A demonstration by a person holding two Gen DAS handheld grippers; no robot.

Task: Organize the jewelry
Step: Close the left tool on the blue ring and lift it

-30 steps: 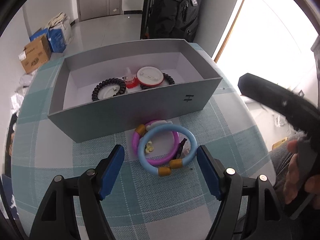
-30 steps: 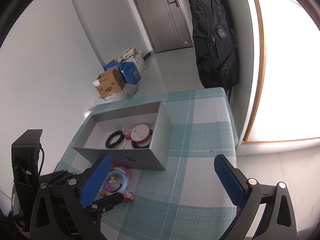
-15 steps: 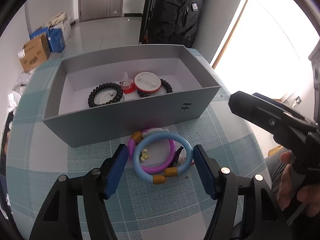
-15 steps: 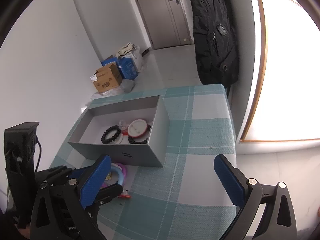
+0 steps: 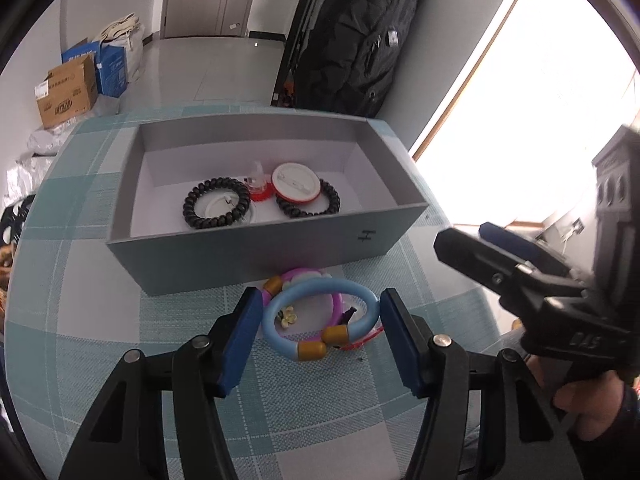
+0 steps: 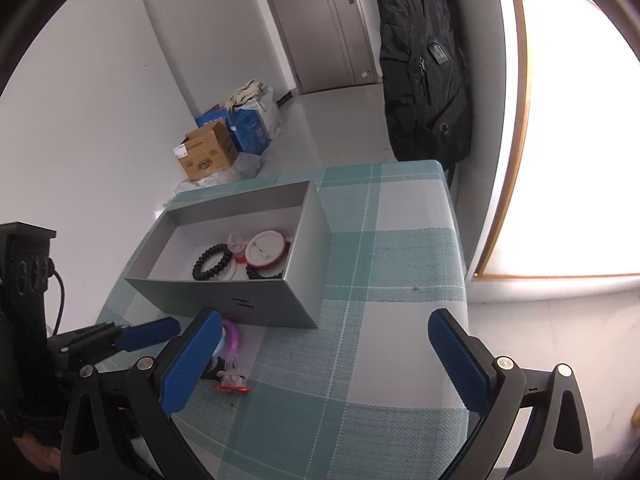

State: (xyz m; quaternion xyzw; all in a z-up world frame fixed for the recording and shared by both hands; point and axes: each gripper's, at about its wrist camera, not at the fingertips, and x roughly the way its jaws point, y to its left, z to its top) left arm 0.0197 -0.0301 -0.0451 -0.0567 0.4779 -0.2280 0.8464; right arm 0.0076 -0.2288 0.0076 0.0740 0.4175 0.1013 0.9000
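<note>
A light blue bangle [image 5: 362, 294] with tan beads lies on a purple bangle [image 5: 337, 309] on the checked tablecloth, just in front of the grey box [image 5: 256, 252]. My left gripper [image 5: 320, 336] is open, its blue pads on either side of the blue bangle, not touching it. The box holds two black bead bracelets [image 5: 216, 206], a red-rimmed round badge [image 5: 296, 183] and a small clear and red piece [image 5: 258, 186]. My right gripper [image 6: 324, 364] is open and empty above the table, right of the bangles [image 6: 231, 340]. A small red clip [image 6: 232, 387] lies by them.
The table's right edge [image 6: 460, 264] drops off beside a bright window. A black backpack [image 6: 424, 56] hangs beyond the far edge. Cardboard and blue boxes [image 6: 208, 152] sit on the floor. The right gripper's body [image 5: 560, 292] shows at the right of the left wrist view.
My left gripper has moved forward and its jaws have narrowed, so the pads now flank the blue bangle closely. The right gripper has shifted slightly nearer the left one.
</note>
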